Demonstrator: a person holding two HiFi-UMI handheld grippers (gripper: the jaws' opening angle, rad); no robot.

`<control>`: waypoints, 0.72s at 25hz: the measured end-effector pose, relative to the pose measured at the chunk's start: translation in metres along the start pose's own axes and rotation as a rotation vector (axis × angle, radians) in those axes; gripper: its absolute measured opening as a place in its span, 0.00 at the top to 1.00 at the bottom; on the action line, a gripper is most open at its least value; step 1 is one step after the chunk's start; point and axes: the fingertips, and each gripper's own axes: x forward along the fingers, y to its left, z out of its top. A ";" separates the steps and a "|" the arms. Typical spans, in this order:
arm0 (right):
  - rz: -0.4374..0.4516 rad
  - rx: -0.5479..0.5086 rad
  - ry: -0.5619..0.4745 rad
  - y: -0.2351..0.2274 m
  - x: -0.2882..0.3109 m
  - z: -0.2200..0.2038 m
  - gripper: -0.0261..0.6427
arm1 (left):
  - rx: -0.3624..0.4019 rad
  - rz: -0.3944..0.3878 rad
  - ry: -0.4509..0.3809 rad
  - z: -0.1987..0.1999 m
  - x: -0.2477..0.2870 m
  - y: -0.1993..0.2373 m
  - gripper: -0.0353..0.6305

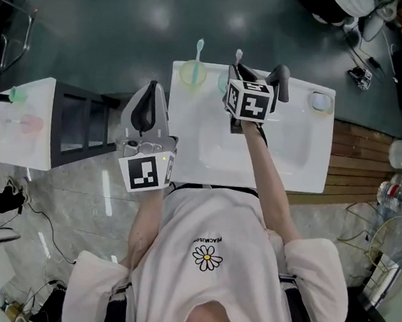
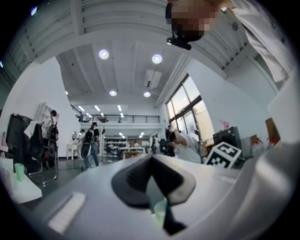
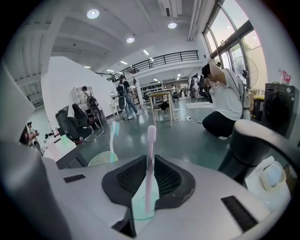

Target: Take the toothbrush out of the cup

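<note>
Head view, tabletop: a white tabletop (image 1: 310, 155) with a sunken basin lies in front of the person.
Head view, toothbrush: the pink toothbrush (image 1: 238, 55) stands in a pale green cup (image 1: 223, 83) at the far edge, its bristle head pointing up.
Head view, right tongs: the right tongs (image 1: 238, 73) reach to the far edge and sit right at that cup.
Head view, left tongs: the left tongs (image 1: 150, 104) hang off the tabletop's near left corner, well apart from the cup, so the right hand is much the nearer.
Head view, neighbour: a teal toothbrush (image 1: 199, 48) in a second cup (image 1: 193, 73) stands just left.
Left gripper view, left tongs: the pads (image 2: 140, 176) are fully together and grip nothing.
Right gripper view, right tongs: the pads (image 3: 129, 180) stand narrowly apart and appear to press the toothbrush handle from both sides, above the cup's rim.
Right gripper view, axis: the toothbrush (image 3: 150, 159) is upright, so its way out of the cup (image 3: 143, 206) looks to be straight up along the handle.
</note>
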 end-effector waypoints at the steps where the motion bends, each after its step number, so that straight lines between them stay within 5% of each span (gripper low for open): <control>1: -0.003 -0.006 0.000 -0.001 0.000 0.000 0.90 | 0.000 0.001 0.000 0.000 0.000 0.000 0.94; 18: 0.024 0.025 -0.026 -0.002 -0.005 0.008 0.93 | 0.007 0.008 -0.009 0.004 -0.004 0.002 0.94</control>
